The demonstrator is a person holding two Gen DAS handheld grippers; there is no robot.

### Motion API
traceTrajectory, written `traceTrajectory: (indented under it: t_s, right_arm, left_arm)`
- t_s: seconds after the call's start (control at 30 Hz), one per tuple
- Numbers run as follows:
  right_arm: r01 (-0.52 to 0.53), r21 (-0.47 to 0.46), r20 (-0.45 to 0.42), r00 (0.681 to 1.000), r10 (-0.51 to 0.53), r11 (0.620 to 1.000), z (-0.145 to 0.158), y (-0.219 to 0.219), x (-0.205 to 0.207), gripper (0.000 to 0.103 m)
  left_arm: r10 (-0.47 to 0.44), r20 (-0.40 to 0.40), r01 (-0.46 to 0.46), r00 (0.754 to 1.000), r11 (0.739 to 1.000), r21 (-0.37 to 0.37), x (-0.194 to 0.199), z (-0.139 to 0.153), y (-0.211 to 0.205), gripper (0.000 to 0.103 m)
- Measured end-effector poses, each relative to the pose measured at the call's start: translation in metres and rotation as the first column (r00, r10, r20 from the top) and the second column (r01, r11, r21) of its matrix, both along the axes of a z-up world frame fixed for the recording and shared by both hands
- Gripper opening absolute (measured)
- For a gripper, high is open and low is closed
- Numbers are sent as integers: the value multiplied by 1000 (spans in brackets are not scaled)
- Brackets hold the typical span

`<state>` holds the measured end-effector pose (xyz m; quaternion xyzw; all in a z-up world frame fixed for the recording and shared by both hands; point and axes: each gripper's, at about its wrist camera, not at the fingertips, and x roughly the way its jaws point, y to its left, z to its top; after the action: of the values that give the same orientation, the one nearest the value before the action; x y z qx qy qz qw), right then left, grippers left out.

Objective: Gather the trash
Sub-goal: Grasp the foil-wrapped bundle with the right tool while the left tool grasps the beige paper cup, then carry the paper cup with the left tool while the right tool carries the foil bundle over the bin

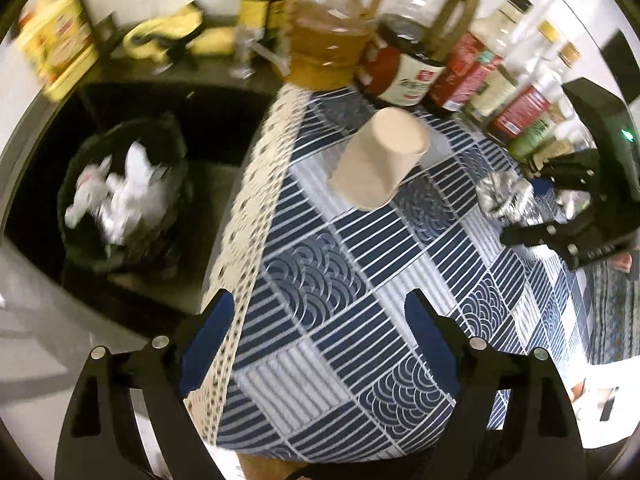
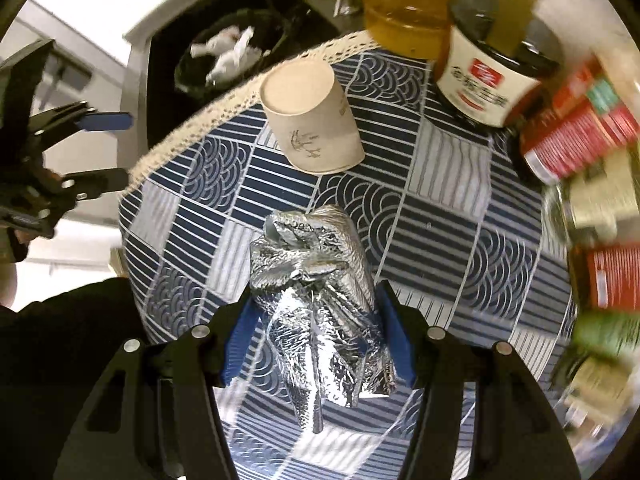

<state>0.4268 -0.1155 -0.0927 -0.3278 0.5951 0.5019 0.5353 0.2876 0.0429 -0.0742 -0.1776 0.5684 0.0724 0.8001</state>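
Note:
A crumpled silver foil wad [image 2: 316,296] sits between the blue pads of my right gripper [image 2: 318,300], which is shut on it just above the blue patterned tablecloth [image 2: 440,216]. The same foil wad [image 1: 504,196] and right gripper [image 1: 560,208] show at the right of the left wrist view. A beige paper cup [image 1: 380,160] stands upside down near the table's far edge, also seen as the cup [image 2: 312,120] beyond the foil. My left gripper [image 1: 316,308] is open and empty over the table's lace edge; from the right wrist view this left gripper [image 2: 126,150] hangs at the left.
A bin lined with a black bag [image 1: 120,192] holds white crumpled paper on the floor beside the table; the bin [image 2: 228,52] lies beyond the lace edge. An oil jug [image 1: 328,40], a sauce jar [image 1: 400,72] and several bottles [image 1: 520,104] line the table's far and right sides.

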Motion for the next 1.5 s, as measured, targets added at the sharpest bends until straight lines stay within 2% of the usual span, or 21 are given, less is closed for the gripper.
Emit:
traceTrajectory:
  t_s: [0.17,0.4,0.63,0.83,0.93,1.0,1.07,1.13,1.3,1.5]
  right_arm:
    - [115,49,-9,993,-115,992,15,-34,-11,58]
    - [258,78,-5,966,-258,963,15,-63,-34,58]
    - [399,94,-27,917,-398,912,13,-81,-56,58]
    - [504,105,-42,863,-503,857,13,-89,-74,58]
    - [543,107,-47,840,-541,833,13,-92,-82,58]
    - [564,108,-51,826,-562,819,13,-93,-86,58]
    - [577,108,-51,817,-575,810,13,-93,-90,58]
    - [589,108,-55,808,-586,801,13,-94,-91,58]
    - [599,107,-55,801,-596,794,12,-92,-91,58]
    - [587,108,-57,810,-584,803,13,-84,-87,58]
  left_arm:
    - [-116,13,116,993,993,25,31,10,-13,85]
    - [-272,-6,272,962,960,63,69,10,-28,85]
    - [-386,-40,388,922,919,72,106,0,-34,85]
    - [-446,-75,452,892,887,95,137,-14,-35,85]
    - [-470,-98,478,877,874,91,148,-23,-37,81]
    - [-482,-113,491,869,868,76,153,-28,-38,69]
    - [-490,-123,500,863,863,70,157,-33,-39,66]
    - [-499,-133,510,856,857,67,158,-37,-40,56]
    - [-505,-124,514,854,856,59,160,-37,-38,56]
    - [-509,-114,517,853,854,55,156,-30,-34,56]
